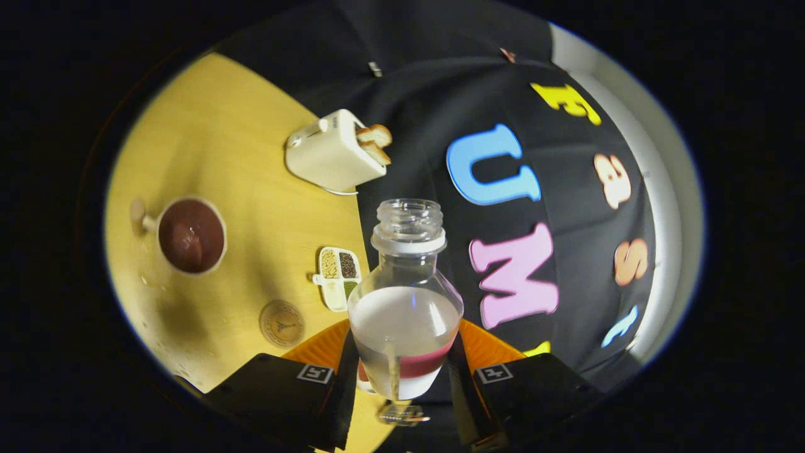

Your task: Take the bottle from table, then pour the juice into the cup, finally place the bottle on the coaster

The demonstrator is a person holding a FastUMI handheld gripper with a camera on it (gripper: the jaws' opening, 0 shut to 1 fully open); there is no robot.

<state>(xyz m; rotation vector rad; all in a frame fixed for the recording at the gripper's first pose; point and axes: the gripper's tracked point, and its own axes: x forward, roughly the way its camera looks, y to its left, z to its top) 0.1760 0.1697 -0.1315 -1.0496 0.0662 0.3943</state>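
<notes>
The tool [402,371] is closed around the lower body of a clear bottle [405,314], one finger [343,377] pressing on each side, so the bottle is held between them, lifted off the desk. The whole view is rolled, so the desk [214,145] appears as a slanted wooden surface off to the tool's left. The bottle has no cap on its threaded neck, which points away from the tool. It holds a pale, cloudy liquid that fills roughly its lower half, and a red and white band wraps the body just where the fingers grip it.

Just beyond the left finger a round brown coaster [282,323] lies flat on the desk, with nothing on it. A little past it, close to the bottle's shoulder, sits a small white divided dish [338,277] with grains or beans of different colours in its compartments.

Further across the desk, well apart from the coaster, stands a white cup [190,236] with a handle, holding a dark reddish-brown drink.

Farthest off, near the desk's edge, is a cream toaster [330,151] with two slices of toast [375,143] sticking out of its slots. Behind it hangs the booth's black cloth wall [427,100].
</notes>
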